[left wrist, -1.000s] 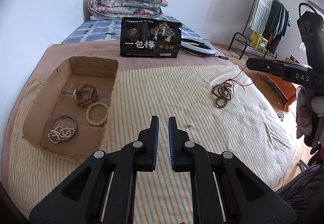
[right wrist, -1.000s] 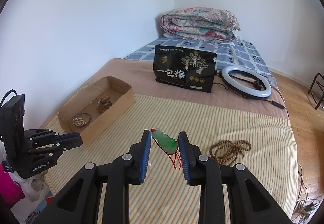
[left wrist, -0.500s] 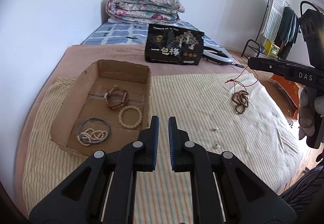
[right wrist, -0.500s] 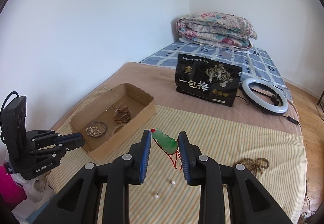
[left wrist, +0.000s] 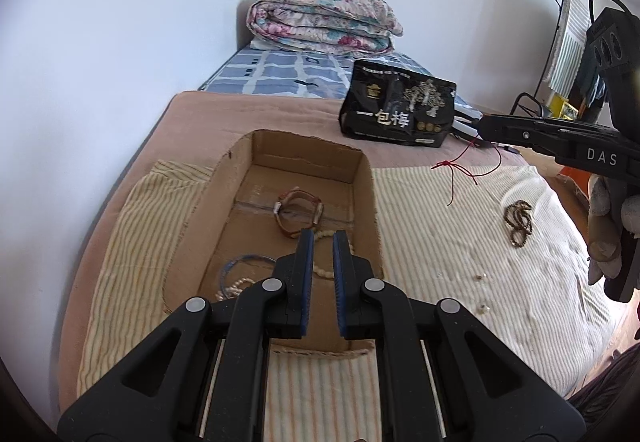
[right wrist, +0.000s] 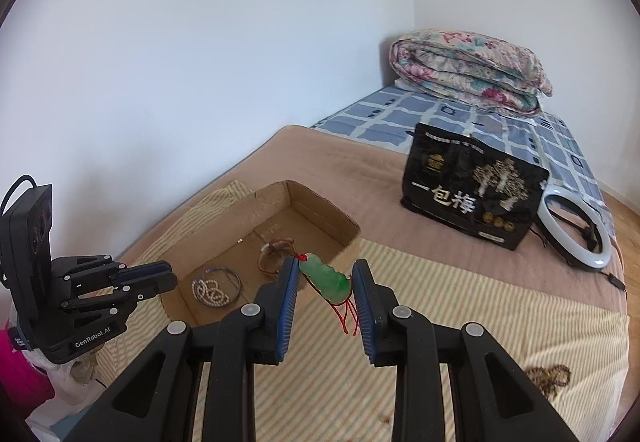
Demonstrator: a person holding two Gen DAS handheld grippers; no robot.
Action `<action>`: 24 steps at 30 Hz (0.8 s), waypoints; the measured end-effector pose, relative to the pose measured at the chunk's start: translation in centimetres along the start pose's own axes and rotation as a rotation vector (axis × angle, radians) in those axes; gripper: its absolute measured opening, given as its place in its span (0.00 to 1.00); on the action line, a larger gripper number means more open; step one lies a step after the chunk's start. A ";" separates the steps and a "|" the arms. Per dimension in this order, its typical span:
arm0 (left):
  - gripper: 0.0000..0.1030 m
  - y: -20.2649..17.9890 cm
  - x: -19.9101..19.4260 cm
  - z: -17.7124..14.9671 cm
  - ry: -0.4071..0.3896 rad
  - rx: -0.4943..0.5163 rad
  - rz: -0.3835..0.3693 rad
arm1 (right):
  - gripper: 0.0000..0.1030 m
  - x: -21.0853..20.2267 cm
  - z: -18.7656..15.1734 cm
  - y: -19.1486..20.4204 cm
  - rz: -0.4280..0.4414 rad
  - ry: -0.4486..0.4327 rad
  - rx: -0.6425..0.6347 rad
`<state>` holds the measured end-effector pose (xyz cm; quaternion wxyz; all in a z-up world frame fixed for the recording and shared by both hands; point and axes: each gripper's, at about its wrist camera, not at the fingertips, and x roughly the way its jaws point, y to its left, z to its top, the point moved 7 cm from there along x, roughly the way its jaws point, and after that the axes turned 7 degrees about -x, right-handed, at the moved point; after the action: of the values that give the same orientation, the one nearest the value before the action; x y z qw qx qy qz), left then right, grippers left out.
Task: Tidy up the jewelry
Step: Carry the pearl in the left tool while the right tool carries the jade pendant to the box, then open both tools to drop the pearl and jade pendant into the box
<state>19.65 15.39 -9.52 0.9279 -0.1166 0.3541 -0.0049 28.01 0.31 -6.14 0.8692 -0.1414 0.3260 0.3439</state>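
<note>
Here my right claw [right wrist: 325, 284] grips the green pendant [right wrist: 326, 279] just beside the box's [right wrist: 320, 208] near wall, red cord [right wrist: 347, 316] dangling. My left claw [left wrist: 322, 262] hangs over the box, pinched closed on nothing. Brown beads [left wrist: 518, 222] lie well right of the box.

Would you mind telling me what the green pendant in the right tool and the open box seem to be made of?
Green pendant: probably jade or glass, judging by its mottled, translucent, glossy green; red string cord. Box: corrugated cardboard, matte brown, with roughly cut edges.
</note>
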 end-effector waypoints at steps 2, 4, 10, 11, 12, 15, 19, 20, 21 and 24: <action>0.08 0.7 0.2 0.4 -0.004 -0.005 0.007 | 0.27 0.9 0.8 0.3 0.008 -0.004 -0.001; 0.08 1.3 0.4 0.7 -0.007 -0.008 0.013 | 0.27 1.8 1.5 0.6 0.018 -0.007 0.001; 0.08 2.9 1.7 1.4 -0.002 -0.024 0.026 | 0.27 4.4 3.2 1.1 0.038 -0.014 0.003; 0.08 3.1 2.1 1.5 0.002 -0.026 0.029 | 0.27 5.0 3.4 1.2 0.042 -0.013 0.003; 0.08 3.2 2.4 1.5 0.004 -0.026 0.032 | 0.27 5.4 3.5 1.2 0.044 -0.011 0.003; 0.08 3.6 3.3 1.4 0.014 -0.032 0.037 | 0.27 7.1 3.6 1.2 0.048 -0.001 0.007; 0.08 4.1 4.6 1.5 0.024 -0.039 0.044 | 0.27 9.4 3.6 1.1 0.051 0.016 0.014; 0.08 4.2 4.8 1.5 0.026 -0.040 0.045 | 0.27 9.9 3.5 1.0 0.050 0.021 0.015; 0.08 4.3 5.1 1.5 0.030 -0.041 0.046 | 0.27 10.4 3.5 0.9 0.049 0.026 0.018; 0.08 4.5 6.1 1.4 0.042 -0.043 0.052 | 0.27 11.6 3.2 0.7 0.051 0.038 0.025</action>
<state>24.76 19.47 -13.50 0.9174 -0.1272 0.3764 0.0242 35.38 8.18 -11.48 0.8554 -0.1288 0.3504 0.3589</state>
